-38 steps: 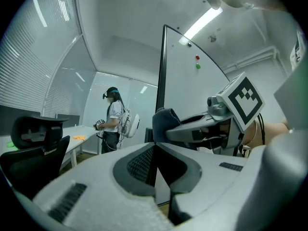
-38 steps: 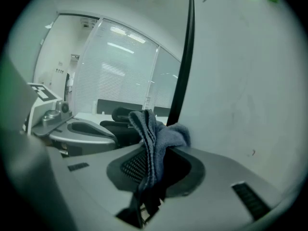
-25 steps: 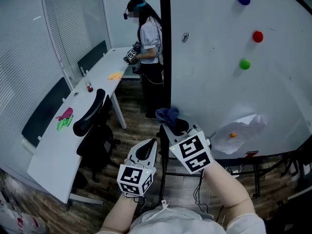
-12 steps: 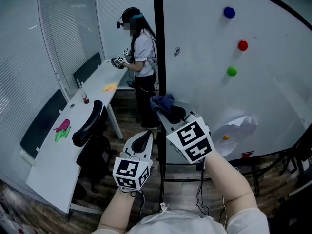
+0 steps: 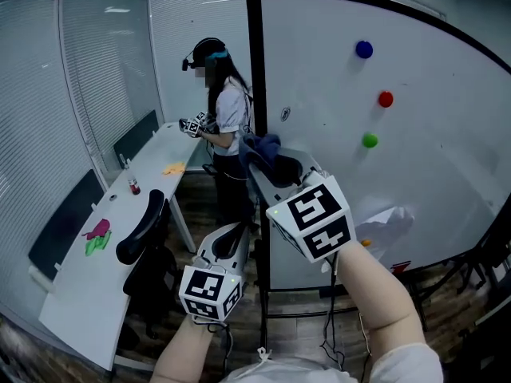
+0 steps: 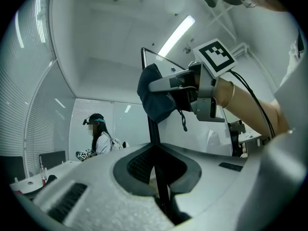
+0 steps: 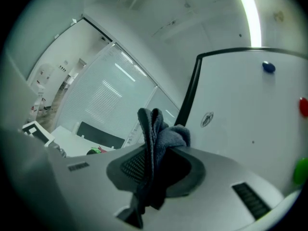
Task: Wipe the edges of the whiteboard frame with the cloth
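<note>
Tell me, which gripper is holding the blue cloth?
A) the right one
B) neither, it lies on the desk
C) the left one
A: in the right gripper view, the cloth is pinched between the jaws of the right gripper, while the left gripper has nothing between its own.

To my left a long white table (image 5: pixel 84 290) runs along blind-covered glass walls (image 5: pixel 44 110) — a black office chair (image 5: pixel 140 228) beside it, a person (image 5: pixel 225 122) at its far end. Wood-plank floor (image 5: pixel 193 214) — strip light (image 6: pixel 176 34) overhead.
</note>
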Motion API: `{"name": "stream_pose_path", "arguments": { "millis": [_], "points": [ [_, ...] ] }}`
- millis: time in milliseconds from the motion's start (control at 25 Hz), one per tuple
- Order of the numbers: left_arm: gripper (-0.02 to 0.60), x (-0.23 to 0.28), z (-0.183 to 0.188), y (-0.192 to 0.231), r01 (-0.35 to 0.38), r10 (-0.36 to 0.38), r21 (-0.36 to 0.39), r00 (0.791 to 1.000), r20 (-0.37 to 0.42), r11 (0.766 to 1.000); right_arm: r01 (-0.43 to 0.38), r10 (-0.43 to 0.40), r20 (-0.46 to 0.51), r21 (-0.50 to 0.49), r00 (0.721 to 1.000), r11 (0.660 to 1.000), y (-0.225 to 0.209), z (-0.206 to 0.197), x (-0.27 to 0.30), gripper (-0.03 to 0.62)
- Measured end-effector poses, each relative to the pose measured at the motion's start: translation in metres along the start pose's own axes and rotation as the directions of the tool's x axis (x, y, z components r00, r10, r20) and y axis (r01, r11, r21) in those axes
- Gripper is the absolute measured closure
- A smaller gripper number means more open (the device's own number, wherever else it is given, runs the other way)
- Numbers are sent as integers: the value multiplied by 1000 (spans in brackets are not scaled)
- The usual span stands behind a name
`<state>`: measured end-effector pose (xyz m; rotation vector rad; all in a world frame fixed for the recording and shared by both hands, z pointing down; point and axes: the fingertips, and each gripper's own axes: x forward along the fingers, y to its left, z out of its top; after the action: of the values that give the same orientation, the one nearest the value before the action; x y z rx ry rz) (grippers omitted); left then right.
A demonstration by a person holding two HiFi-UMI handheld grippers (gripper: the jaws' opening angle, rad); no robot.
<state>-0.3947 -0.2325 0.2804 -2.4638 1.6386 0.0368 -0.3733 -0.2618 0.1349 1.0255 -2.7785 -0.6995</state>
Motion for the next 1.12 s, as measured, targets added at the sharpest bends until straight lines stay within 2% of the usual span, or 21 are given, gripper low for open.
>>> {"name": "stream_pose_path", "arguments": {
  "millis": [440, 840, 1120],
  "points": [
    [563, 14, 51, 14, 47, -47, 1, 996, 70, 999, 87, -82, 89, -46, 993, 995, -40, 79, 10, 513],
    [563, 13, 76, 19, 92, -94, 21, 990, 102, 996, 195, -181, 159, -75, 970, 978, -76, 156, 16, 513],
    [563, 17, 84, 29, 126, -126, 9, 987, 98, 992, 210, -197, 203, -47, 959, 977, -93, 185, 17, 513]
  ]
}}
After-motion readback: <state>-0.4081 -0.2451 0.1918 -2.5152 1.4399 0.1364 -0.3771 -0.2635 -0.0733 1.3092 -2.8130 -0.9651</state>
